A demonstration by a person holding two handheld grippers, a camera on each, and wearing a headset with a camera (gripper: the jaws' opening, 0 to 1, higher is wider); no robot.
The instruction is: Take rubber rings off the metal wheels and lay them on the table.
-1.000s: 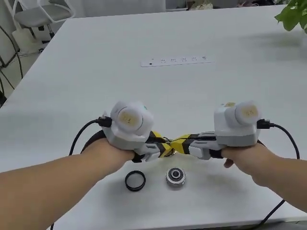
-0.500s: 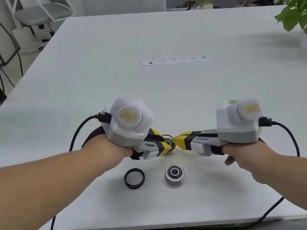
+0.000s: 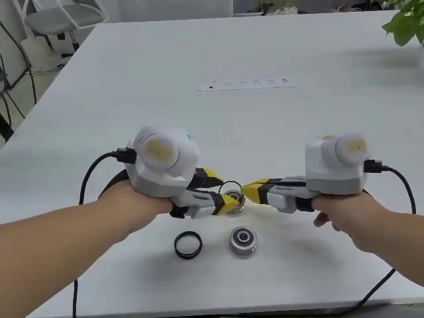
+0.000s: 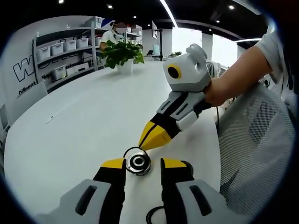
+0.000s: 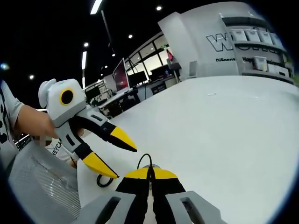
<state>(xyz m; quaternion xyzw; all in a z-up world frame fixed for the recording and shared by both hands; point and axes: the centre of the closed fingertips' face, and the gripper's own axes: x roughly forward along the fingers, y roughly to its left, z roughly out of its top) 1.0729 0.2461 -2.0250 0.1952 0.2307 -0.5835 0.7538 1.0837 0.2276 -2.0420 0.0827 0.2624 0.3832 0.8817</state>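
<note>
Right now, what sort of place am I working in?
Probably an open-plan office or lab: a big white meeting table with an inset socket strip, wall shelves of storage bins, and a potted plant.

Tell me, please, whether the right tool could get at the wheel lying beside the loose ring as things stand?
Probably not yet: the right tool is shut on a rubber ring at the left tool. Otherwise the way looks free: the lying wheel sits uncovered just beside it.

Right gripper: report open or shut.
Shut: the right gripper's yellow tips meet, pinching a thin black rubber ring.
</note>
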